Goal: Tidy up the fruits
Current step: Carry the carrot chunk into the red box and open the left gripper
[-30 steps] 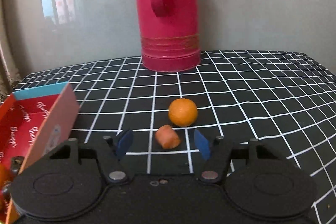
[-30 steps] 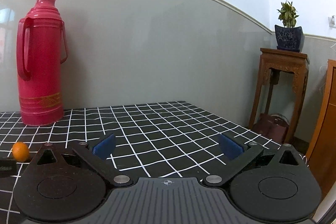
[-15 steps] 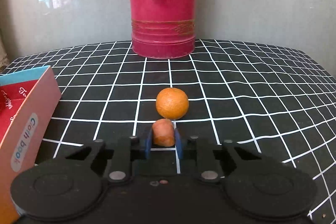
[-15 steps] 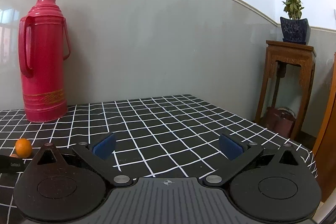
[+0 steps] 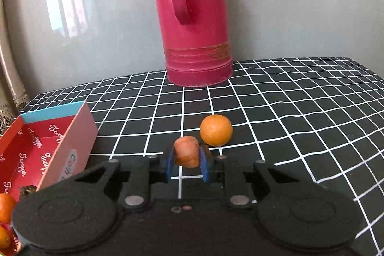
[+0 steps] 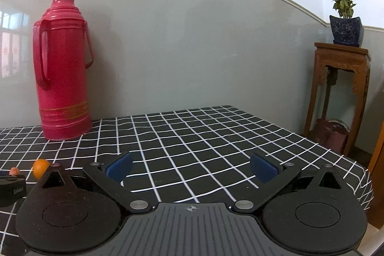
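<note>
A small orange-red fruit piece is seen clamped between the blue pads of the left hand-held gripper; whether it is lifted clear of the desk cannot be told from the left wrist view. A round orange is found on the black, white-gridded cloth just beyond and to the right of the held piece, close to it. An open red box with white lettering is placed at the left edge of the desk, and two more orange fruits are partly visible at the lower left corner, beside its near end. A tall red thermos is stood upright at the back of the desk against the grey wall.

The right hand-held gripper is held with its jaws spread wide and nothing between the blue pads, above a bare stretch of the cloth. In the right wrist view the orange and the held piece are seen far to the left. A wooden stand bearing a potted plant is observed beyond the desk on the right.
</note>
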The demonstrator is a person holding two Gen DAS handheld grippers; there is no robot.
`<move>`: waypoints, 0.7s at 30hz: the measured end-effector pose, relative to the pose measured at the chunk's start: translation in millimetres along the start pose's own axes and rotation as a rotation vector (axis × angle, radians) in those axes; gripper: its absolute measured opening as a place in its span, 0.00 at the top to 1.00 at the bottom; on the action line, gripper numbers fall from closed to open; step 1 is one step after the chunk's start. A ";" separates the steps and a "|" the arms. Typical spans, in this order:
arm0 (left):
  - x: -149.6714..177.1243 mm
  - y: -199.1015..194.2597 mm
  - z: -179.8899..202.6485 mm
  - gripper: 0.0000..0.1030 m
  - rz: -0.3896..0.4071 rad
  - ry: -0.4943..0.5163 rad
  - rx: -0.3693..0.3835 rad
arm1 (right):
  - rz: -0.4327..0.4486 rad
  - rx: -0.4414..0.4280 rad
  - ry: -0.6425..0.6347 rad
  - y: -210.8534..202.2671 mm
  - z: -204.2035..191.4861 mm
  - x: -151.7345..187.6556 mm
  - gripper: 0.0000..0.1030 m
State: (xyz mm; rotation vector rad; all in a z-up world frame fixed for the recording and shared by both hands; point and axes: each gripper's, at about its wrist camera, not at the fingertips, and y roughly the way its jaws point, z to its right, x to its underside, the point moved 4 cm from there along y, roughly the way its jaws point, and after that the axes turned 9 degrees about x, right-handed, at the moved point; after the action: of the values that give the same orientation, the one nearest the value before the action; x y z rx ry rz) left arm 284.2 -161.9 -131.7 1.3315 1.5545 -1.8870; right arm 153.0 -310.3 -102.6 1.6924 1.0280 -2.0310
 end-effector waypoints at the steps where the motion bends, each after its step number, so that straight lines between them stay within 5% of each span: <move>1: -0.3 -2.7 -0.1 0.87 0.007 0.004 0.002 | -0.001 -0.004 0.000 -0.6 -1.7 0.2 0.00; 13: 1.2 -38.5 -11.4 0.87 0.076 0.071 -0.035 | -0.005 -0.058 0.002 -8.5 -21.6 -0.5 0.00; 21: 0.8 -63.3 -35.1 0.87 0.127 0.074 -0.137 | -0.011 -0.123 0.014 -18.0 -43.0 -0.8 0.00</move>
State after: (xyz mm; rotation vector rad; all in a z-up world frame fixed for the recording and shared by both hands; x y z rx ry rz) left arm 251.2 -109.1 -94.9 1.4178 1.5645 -1.6432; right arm 173.0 -268.4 -98.0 1.6437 1.1446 -1.9232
